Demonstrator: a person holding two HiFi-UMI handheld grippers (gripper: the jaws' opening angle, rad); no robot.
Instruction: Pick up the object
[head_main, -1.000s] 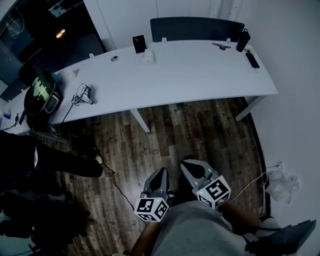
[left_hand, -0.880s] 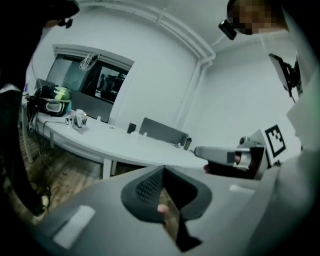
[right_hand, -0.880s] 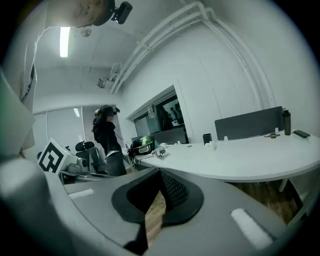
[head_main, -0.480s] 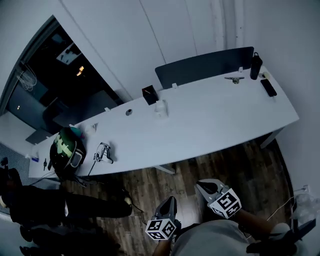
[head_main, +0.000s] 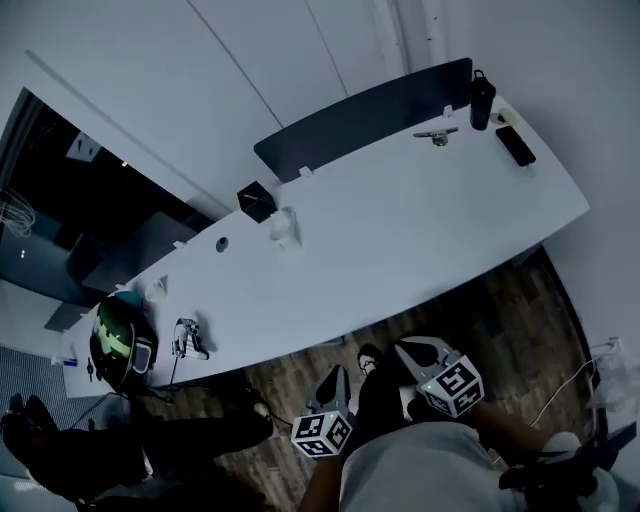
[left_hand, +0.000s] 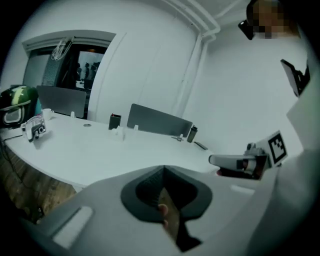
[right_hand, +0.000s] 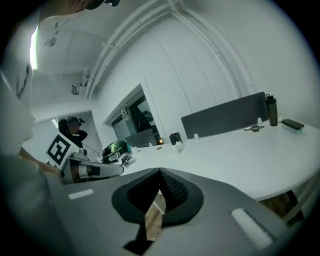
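Observation:
Both grippers hang low in front of the person's body, over the wooden floor and short of the long white table (head_main: 400, 230). My left gripper (head_main: 337, 374) is shut with nothing in it; its jaws meet in a point (left_hand: 163, 170). My right gripper (head_main: 406, 348) is also shut and empty (right_hand: 160, 173). Each shows in the other's view, the right gripper (left_hand: 240, 161) and the left gripper (right_hand: 90, 169). On the table lie a small white object (head_main: 285, 228), a black box (head_main: 255, 200), a metal piece (head_main: 437, 135), a phone (head_main: 515, 145) and a black bottle (head_main: 482, 98).
A dark partition (head_main: 360, 115) runs along the table's far edge. At the table's left end sit a green-and-black helmet (head_main: 115, 345) and a small grey device (head_main: 188, 338) with a cable. A second person (head_main: 60, 460) is at the lower left. White walls close the room.
The head view has swung, so the table now runs diagonally and sits higher in the picture. Both grippers stay shut and low near the body.

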